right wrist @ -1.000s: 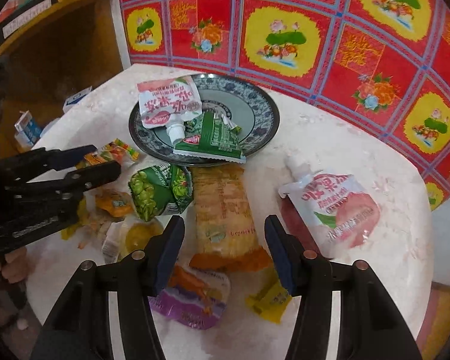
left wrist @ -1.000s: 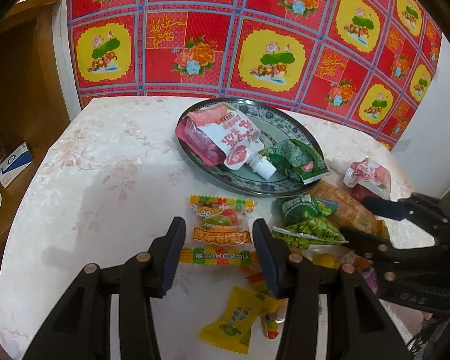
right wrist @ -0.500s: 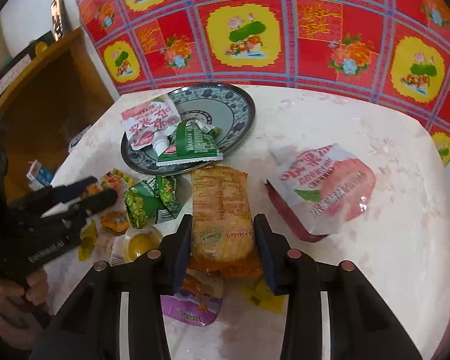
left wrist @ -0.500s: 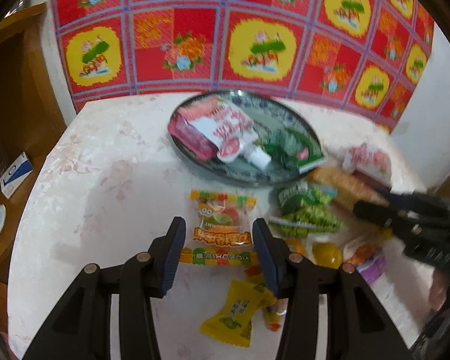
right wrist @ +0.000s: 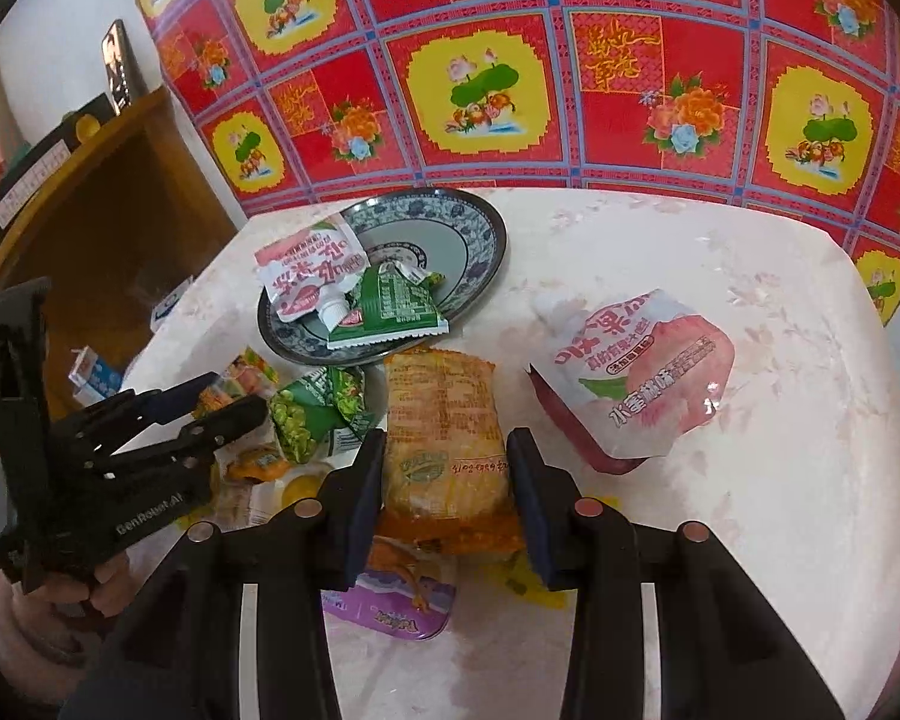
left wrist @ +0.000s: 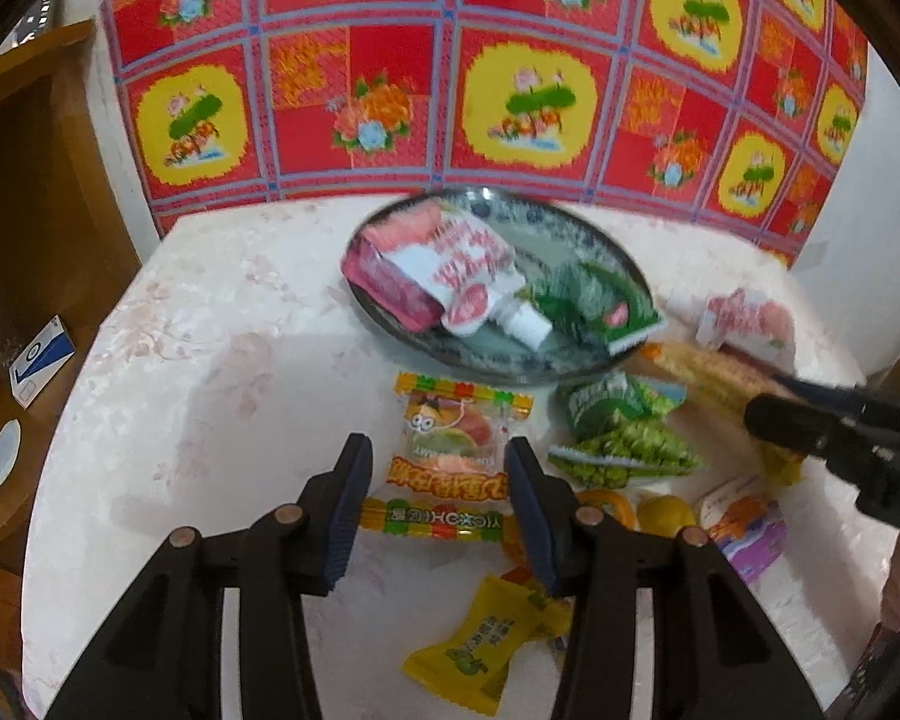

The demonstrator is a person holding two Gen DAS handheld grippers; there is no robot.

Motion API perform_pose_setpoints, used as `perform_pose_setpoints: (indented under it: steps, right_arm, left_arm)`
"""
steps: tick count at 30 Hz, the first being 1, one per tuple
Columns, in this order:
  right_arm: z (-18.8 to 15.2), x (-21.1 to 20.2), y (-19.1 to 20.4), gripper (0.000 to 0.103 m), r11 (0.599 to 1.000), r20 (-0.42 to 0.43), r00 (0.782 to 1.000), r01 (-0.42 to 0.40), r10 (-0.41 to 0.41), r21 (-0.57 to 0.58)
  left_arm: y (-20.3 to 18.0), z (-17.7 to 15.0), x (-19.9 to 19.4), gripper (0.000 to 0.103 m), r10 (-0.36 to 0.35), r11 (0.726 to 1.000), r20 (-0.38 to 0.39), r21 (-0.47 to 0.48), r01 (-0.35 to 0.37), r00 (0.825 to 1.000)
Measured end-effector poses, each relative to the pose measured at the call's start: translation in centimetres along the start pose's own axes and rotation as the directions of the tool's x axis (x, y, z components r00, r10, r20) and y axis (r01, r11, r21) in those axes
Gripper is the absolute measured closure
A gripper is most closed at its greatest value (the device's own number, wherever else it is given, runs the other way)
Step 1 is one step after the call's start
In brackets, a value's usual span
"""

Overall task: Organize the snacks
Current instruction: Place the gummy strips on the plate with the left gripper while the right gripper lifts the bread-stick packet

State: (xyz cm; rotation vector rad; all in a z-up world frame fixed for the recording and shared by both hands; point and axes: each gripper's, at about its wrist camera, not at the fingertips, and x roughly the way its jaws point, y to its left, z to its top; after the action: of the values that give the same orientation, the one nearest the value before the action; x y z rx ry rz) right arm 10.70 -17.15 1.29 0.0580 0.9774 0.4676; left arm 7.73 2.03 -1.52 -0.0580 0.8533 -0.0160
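Now, right tongs (right wrist: 447, 480) round cracker pack (right wrist: 444, 426), left tongs (left wrist: 435, 504) apart.

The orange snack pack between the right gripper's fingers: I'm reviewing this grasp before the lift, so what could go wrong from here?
1. The orange snack pack fills the whole gap of the right gripper; squeezing could crush its contents.
2. It lies on the purple packet and a yellow wrapper, so lifting may drag them.
3. The blue-patterned plate already holds a peach pouch and a green packet; the long pack might slide off.

Black tongs (right wrist: 447, 501) with blue ribbed pads (right wrist: 369, 495), copper rivets, white "GenRobot.AI" lettering.
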Motion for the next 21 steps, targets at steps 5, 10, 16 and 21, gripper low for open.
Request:
perform_pose_setpoints:
  steps: [5,10,16,21]
  right_arm:
    - [0.2,-0.7,-0.2,0.062,1.0,0.026,1.0,-0.014,0.013,0.027]
    - [0.3,-1.1,-0.2,0.062,0.999,0.044,0.999,-0.018,0.016,0.04]
    - [0.4,-1.6,-0.8,0.062,0.997,0.066,0.998,-0.018,0.014,0.068]
    - [0.6,-2.0,-1.4,0.062,0.996,0.083,0.997,-0.013,0.005,0.092]
  left_arm:
    - [0.4,1.0,-1.4,0.055,-0.024,0.999,0.05,-0.027,0.025,0.998]
    - [0.2,2.0,-1.9,0.055,-0.029,0.999,0.083,-0.029,0.032,0.996]
    - [-1.0,3.3,-0.7,0.055,-0.027,1.0,0.093,0.004,0.027,0.995]
    - [-1.7,4.0,1.2,0.055,-0.012,1.0,0.078,0.028,0.009,0.997]
